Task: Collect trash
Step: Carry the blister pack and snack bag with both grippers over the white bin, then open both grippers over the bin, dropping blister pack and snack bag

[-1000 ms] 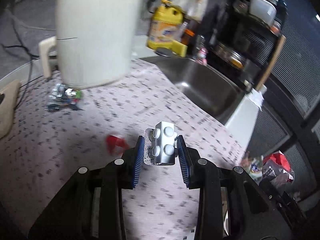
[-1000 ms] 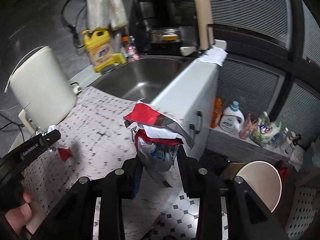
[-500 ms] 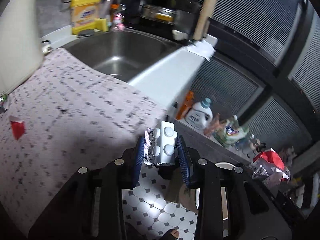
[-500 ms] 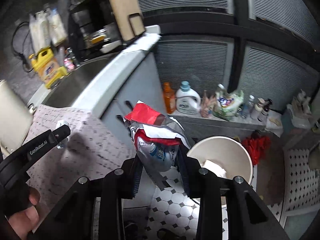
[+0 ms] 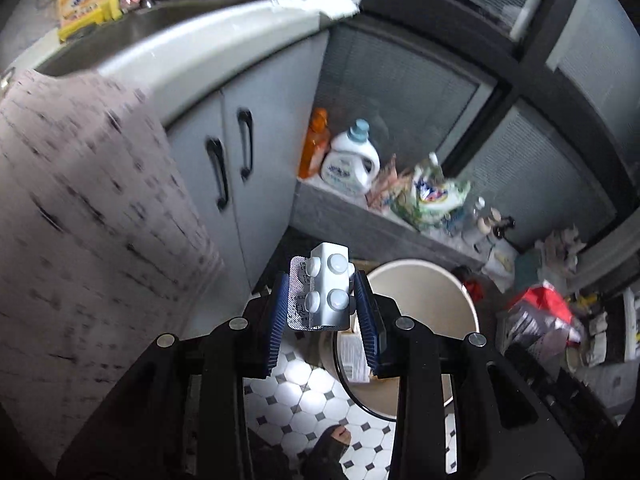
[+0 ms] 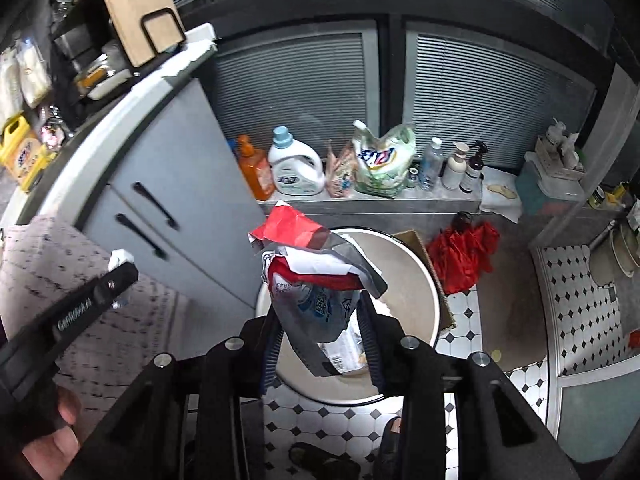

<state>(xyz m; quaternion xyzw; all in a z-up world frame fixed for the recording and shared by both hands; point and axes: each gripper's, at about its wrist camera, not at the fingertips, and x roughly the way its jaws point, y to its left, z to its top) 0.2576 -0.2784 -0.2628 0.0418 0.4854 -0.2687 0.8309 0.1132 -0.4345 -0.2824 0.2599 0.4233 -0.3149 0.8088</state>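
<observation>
left wrist: blister pack (image 5: pixel 325 290) is pinched flat-sided in left claw (image 5: pixel 323 312) above bin (image 5: pixel 436 280); light, stiff, slick foil | right wrist: crumpled wrapper (image 6: pixel 316 280) is pinched in right claw (image 6: pixel 320 344) over bin (image 6: pixel 424 280); light, soft, held at lower end

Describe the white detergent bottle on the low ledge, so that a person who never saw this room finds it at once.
Look under the slatted window blinds, at the grey ledge beside the grey cabinet. The white detergent bottle stands there, between an orange bottle and a small printed packet. Only it has a pale blue cap and a handle.
</observation>
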